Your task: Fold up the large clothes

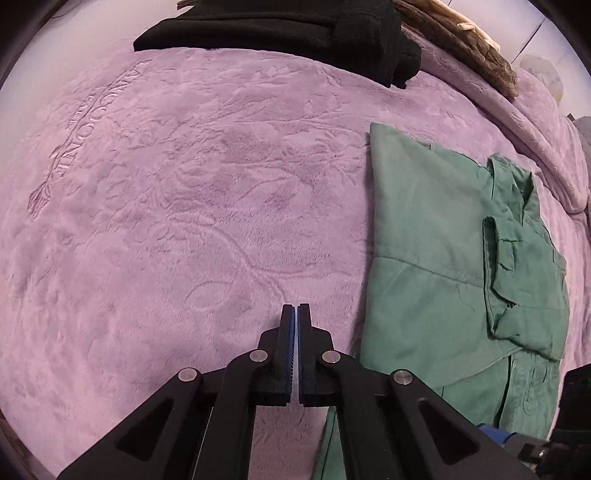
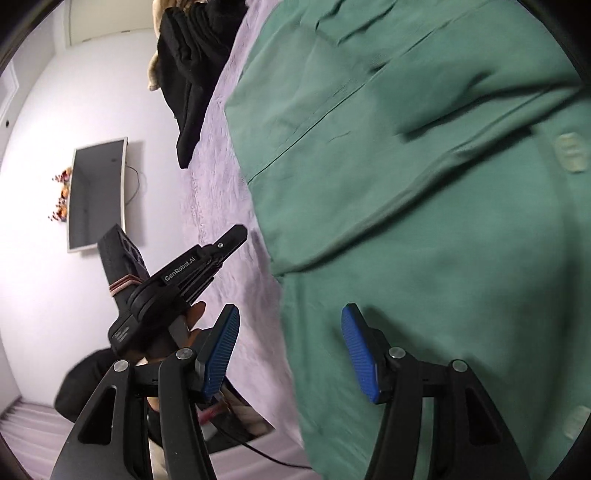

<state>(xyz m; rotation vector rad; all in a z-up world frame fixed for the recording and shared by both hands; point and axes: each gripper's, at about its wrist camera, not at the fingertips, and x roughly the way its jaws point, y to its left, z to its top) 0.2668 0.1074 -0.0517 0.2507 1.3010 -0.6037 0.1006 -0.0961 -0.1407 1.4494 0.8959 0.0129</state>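
Note:
A green shirt (image 1: 443,236) lies partly folded on a lilac embossed blanket (image 1: 184,192), to the right of my left gripper. My left gripper (image 1: 295,308) is shut and empty, its tips over bare blanket just left of the shirt's edge. In the right wrist view the shirt (image 2: 424,221) fills most of the frame. My right gripper (image 2: 290,314) is open and empty, low over the shirt's left edge; its right pad is over green cloth, its left pad over the blanket (image 2: 221,206). The left gripper (image 2: 207,258) shows there too, held in a hand.
A folded black garment (image 1: 295,33) lies at the far edge of the blanket, with brown fur-like cloth (image 1: 469,44) beside it. The black garment (image 2: 192,66) also shows in the right wrist view. A wall-mounted screen (image 2: 96,192) hangs on the white wall.

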